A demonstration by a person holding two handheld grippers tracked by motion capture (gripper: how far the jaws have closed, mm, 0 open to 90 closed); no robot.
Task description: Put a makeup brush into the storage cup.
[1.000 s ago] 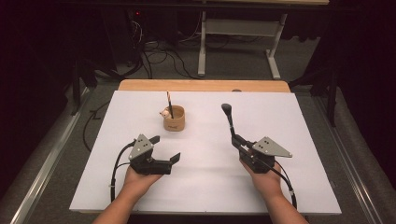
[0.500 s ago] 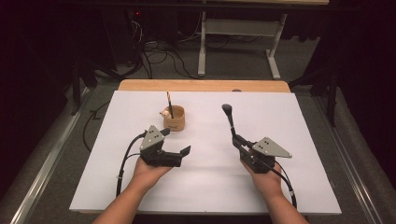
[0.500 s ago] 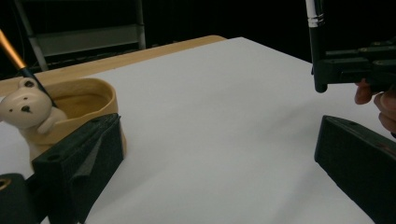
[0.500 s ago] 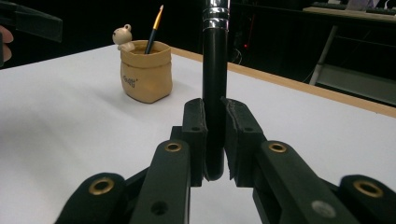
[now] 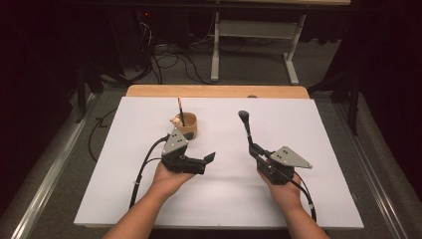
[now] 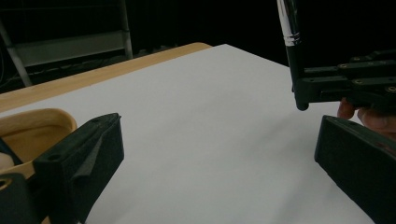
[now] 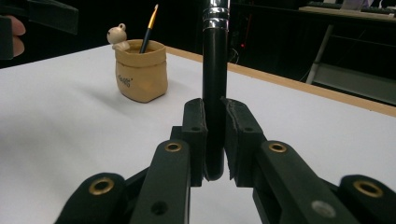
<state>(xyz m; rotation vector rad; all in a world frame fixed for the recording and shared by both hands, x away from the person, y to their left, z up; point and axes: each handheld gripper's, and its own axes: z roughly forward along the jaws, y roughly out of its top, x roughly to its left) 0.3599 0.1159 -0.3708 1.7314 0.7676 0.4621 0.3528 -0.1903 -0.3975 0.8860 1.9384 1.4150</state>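
Right tool [image 5: 257,149]: lower right of centre in the high view, in the person's right hand; jaws pressed on the lower end of a black brush handle.
Brush [image 5: 246,127]: black makeup-type brush with a silver band below its dark head, standing nearly upright out of the right tool, head towards the top of the frame. In the right gripper view the handle [image 7: 214,88] rises through the middle of the frame, clamped between the two pads, its rounded end showing just below them.
Left tool [image 5: 209,158]: lower left of centre in the high view, in the person's left hand, jaws spread with nothing between them, tips pointing towards frame right. In the left gripper view the two jaws stand well apart at the lower left and lower right corners, bare white tabletop between.
Holder [image 5: 187,126]: small tan pouch-shaped cup, just above the left tool in the high view, left of centre; upper left in the right gripper view [image 7: 140,74].
Holder contents: one thin dark brush with an orange ferrule [image 7: 150,28] leaning out of it; a small pale animal figure [image 7: 117,35] on the rim.
Tabletop [image 5: 318,134]: white sheet over a wooden top; a wood strip shows along the far edge.
Spacing: the held brush and the holder are well apart, with bare white between them.
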